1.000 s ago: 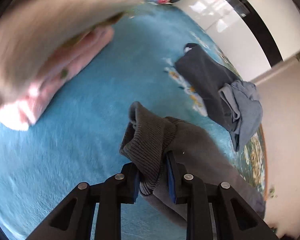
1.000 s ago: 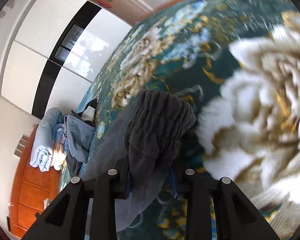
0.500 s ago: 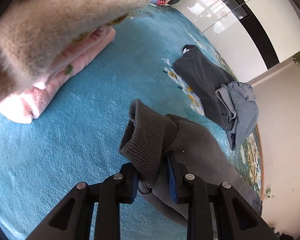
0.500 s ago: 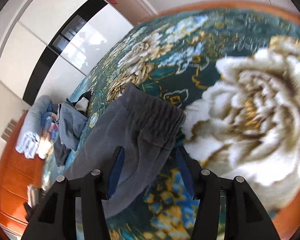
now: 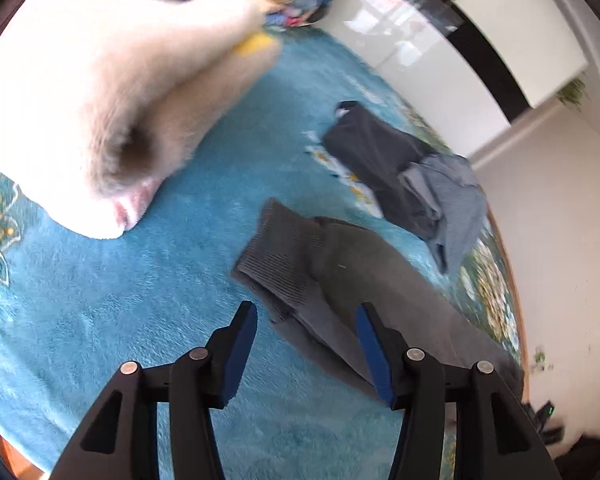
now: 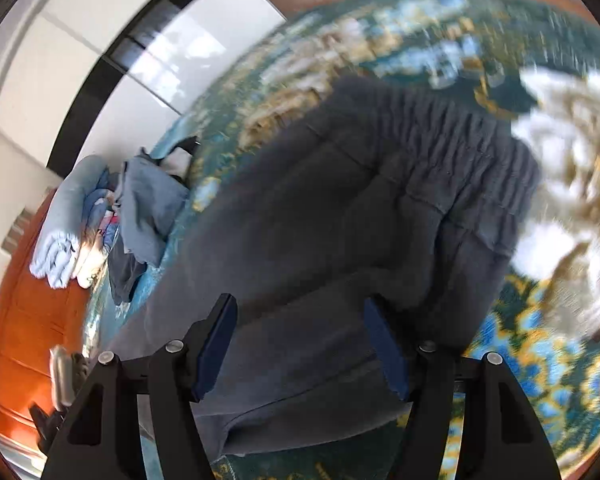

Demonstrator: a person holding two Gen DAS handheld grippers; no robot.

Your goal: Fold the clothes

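A pair of grey sweatpants lies on the blue carpet. In the left wrist view its ribbed cuff (image 5: 284, 256) rests just ahead of my left gripper (image 5: 306, 350), which is open with nothing between its jaws. In the right wrist view the elastic waistband (image 6: 460, 152) and grey body (image 6: 300, 240) fill the middle. My right gripper (image 6: 300, 350) is open just above the cloth and holds nothing.
A fluffy cream and pink blanket (image 5: 112, 92) lies at the left. A dark garment (image 5: 380, 160) and a light blue one (image 5: 456, 200) lie beyond the sweatpants. Folded clothes (image 6: 64, 236) sit by an orange cabinet (image 6: 24, 340). The flowered carpet (image 6: 540, 320) spreads right.
Both grippers have opened and let go of the sweatpants. The cuff and waistband now lie on the carpet. The right gripper has moved closer over the cloth.
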